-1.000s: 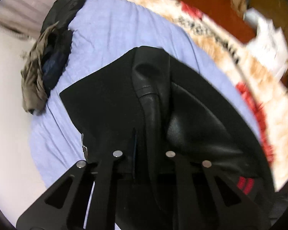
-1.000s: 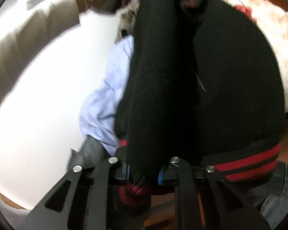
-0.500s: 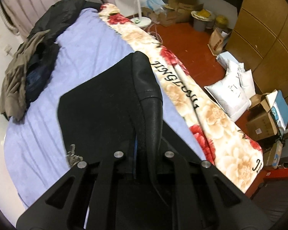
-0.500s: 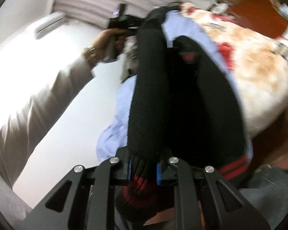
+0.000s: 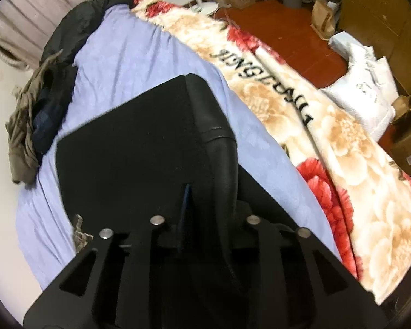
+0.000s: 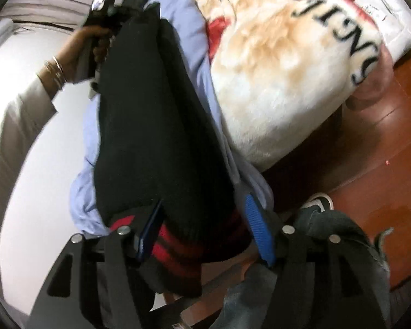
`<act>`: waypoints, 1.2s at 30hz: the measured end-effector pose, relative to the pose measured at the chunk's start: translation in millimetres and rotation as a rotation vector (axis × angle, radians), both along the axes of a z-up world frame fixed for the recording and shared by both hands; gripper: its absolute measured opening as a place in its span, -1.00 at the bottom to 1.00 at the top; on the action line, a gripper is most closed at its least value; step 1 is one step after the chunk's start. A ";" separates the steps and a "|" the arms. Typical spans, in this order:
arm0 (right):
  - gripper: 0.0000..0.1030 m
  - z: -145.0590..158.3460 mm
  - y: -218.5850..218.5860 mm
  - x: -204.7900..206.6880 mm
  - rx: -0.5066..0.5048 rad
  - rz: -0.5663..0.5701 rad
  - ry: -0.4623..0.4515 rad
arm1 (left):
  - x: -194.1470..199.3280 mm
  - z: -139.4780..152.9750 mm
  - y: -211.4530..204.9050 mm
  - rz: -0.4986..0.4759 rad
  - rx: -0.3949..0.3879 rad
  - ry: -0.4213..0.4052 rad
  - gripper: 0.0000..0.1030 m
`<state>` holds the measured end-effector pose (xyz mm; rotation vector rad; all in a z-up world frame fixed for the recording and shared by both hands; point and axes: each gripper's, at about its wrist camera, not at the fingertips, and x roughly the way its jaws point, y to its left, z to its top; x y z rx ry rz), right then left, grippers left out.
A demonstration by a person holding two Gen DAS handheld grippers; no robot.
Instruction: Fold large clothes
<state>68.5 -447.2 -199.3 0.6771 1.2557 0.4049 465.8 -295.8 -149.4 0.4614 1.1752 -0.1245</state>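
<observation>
Lilac bedsheet [image 5: 139,63] bears black jacket [image 5: 128,148], soft, floppy, best taken at corners; left gripper [image 5: 204,219] and right gripper [image 6: 202,230], six o'clock, jaws just parted, cloth between.

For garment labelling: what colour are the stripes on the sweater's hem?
Red stripes on the black sweater, clearest in the right wrist view.

Dim, warm indoor light; both fisheye views bend hard and darken at the rims. The right view smears with motion blur, and its pale wall [image 6: 27,164] glares white.
</observation>
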 end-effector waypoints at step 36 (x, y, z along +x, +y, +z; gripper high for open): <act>-1.00 0.8 137.8 312.0 -0.287 0.259 0.042 | -265.8 -59.7 135.6 0.026 -0.621 -0.121 -0.62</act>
